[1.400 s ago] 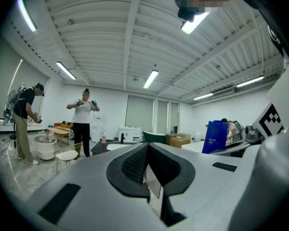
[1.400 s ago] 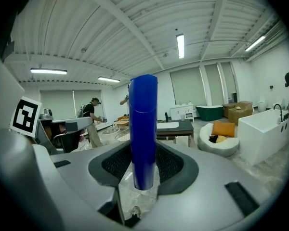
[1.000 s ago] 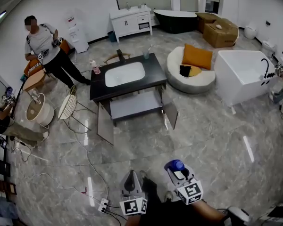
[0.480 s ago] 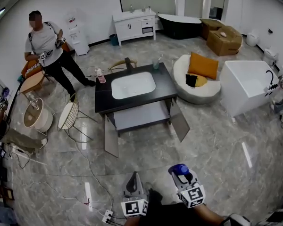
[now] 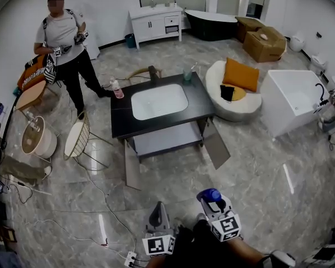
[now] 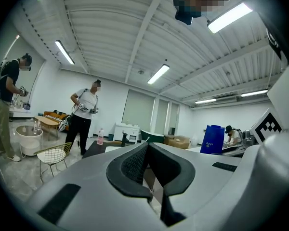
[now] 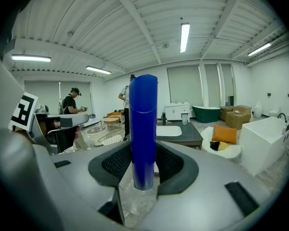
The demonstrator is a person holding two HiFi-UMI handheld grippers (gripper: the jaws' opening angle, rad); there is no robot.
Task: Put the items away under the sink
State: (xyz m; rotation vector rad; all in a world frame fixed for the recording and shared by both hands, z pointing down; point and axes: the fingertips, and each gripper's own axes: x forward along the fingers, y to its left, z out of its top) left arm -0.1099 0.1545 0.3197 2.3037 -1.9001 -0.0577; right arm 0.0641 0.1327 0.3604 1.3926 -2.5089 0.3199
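The sink cabinet (image 5: 121, 123) has a black top and a white basin, and stands mid-floor in the head view. Both its doors (image 5: 132, 166) hang open, showing a bare grey shelf (image 5: 164, 138) under the sink. A pink bottle (image 5: 118, 88) and a cup (image 5: 187, 74) stand on the counter. Low in the frame, well short of the cabinet, my right gripper (image 5: 212, 201) is shut on an upright blue bottle (image 7: 143, 124) with a rounded top (image 5: 208, 195). My left gripper (image 5: 158, 210) is beside it, jaws together and nothing between them (image 6: 147, 148).
A person (image 5: 64, 38) stands at the back left by a low wooden table. A wire chair (image 5: 78, 138) and a round tub (image 5: 33, 138) sit left of the cabinet. Cables (image 5: 106, 202) and a power strip (image 5: 128, 257) lie on the floor ahead. At the right are a white bathtub (image 5: 293, 94) and a cushioned seat (image 5: 237, 82).
The cabinet has shifted right and sits a little larger in the head view. The person at back left has straightened up and stepped right. Both grippers keep their hold and place.
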